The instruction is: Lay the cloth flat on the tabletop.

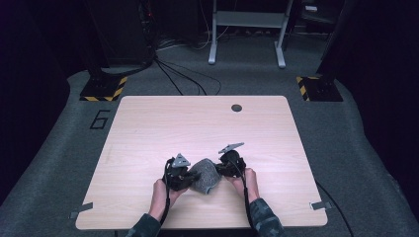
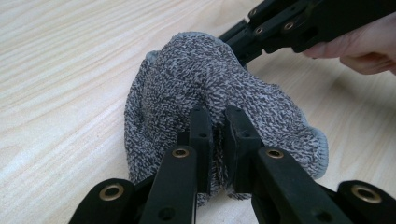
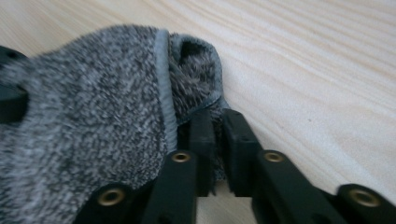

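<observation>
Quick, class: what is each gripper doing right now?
Left gripper: shut on the grey knitted sock.
Right gripper: shut on the sock's open edge.

Grey marled knit sock [image 1: 204, 176] — bunched, near table's front edge

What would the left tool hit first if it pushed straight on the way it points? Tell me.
The grey knitted sock, already pinched in the left tool; past that bunched fabric, probably the right tool, though depth is unclear.
</observation>
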Demonstrator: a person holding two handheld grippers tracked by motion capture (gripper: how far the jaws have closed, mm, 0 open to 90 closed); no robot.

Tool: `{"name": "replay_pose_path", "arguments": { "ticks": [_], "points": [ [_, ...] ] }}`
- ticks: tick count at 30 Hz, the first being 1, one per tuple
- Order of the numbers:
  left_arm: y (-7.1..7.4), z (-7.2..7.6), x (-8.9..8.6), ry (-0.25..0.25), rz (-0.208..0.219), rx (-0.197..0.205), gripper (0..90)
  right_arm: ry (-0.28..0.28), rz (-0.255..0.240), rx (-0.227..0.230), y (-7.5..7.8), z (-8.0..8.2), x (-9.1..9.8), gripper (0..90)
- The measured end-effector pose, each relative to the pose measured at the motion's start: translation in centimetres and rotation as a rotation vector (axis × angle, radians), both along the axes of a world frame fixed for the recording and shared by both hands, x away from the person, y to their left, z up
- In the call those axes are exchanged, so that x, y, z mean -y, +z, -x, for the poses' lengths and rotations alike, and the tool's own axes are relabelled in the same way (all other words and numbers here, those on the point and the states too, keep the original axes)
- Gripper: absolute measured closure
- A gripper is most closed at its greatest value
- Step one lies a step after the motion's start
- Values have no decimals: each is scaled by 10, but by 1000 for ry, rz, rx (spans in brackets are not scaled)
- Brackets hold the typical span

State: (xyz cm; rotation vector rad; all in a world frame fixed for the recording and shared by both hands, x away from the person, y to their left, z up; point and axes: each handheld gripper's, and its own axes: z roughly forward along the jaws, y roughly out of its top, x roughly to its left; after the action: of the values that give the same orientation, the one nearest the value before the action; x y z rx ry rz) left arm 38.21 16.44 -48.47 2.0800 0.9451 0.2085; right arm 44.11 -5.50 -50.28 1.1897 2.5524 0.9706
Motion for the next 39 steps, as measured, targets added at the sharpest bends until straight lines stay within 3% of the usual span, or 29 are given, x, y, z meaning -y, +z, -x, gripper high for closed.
{"name": "replay_pose_path", "arguments": {
  "ticks": [14,15,18,26,35,37,39],
  "points": [
    [1,6,-20,31,24,18,812,-45,58,22,-3,6,5,900],
    [1,7,-20,44,40,12,813,-46,59,11,-2,6,6,899],
    [1,8,-25,41,32,22,812,-57,61,19,-2,7,10,900],
    [1,8,-36,71,50,4,805,-91,79,19,-2,7,20,899],
    [-1,7,-38,70,48,0,799,-147,84,12,-1,7,36,898],
    [-1,6,-38,64,51,-8,798,-153,79,12,0,8,39,875],
    [-2,6,-37,66,51,-15,797,-142,66,19,3,10,41,784]
  ]
}}
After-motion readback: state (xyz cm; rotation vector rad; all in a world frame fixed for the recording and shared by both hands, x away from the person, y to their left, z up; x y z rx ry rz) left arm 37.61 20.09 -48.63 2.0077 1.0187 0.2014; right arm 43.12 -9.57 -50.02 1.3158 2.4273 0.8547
